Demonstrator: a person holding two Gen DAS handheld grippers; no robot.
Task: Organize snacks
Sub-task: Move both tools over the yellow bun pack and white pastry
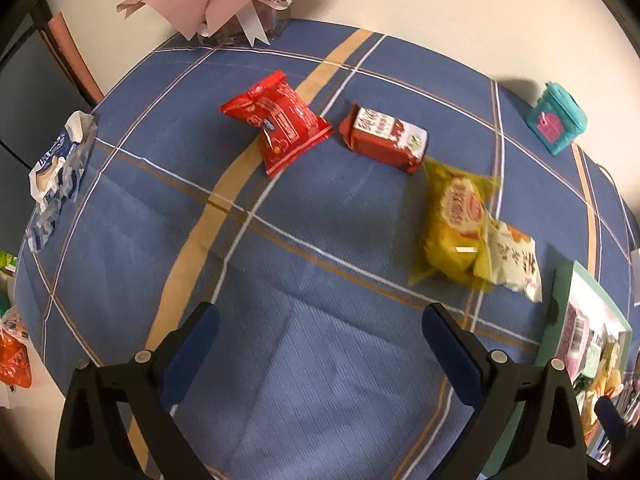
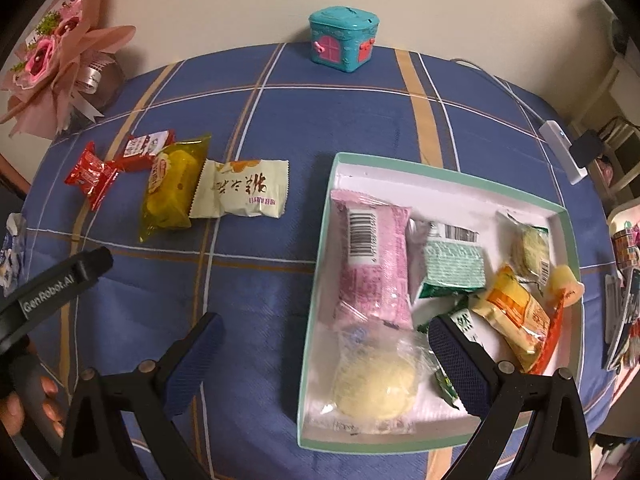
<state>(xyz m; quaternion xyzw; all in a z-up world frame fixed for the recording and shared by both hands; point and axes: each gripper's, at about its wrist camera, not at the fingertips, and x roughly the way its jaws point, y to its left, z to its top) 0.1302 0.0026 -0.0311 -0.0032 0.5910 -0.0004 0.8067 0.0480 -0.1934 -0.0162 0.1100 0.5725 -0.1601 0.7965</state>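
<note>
Yellow snack packet – crinkled, glossy, translucent

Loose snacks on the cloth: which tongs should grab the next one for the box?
Left, probably. The left tongs are open, empty and face the four loose packets, the yellow packet nearest. The right tongs, also open, hang over the box, farther from them.

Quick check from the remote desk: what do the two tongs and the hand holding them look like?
Both tongs, left tongs and right tongs, are matte black angular arms with silver pivot screws and dark blue textured pads. The left unit's black body reads "GenRobot.AI" in white. The bare hand grips a grey handle; no sleeve or cables visible.
</note>
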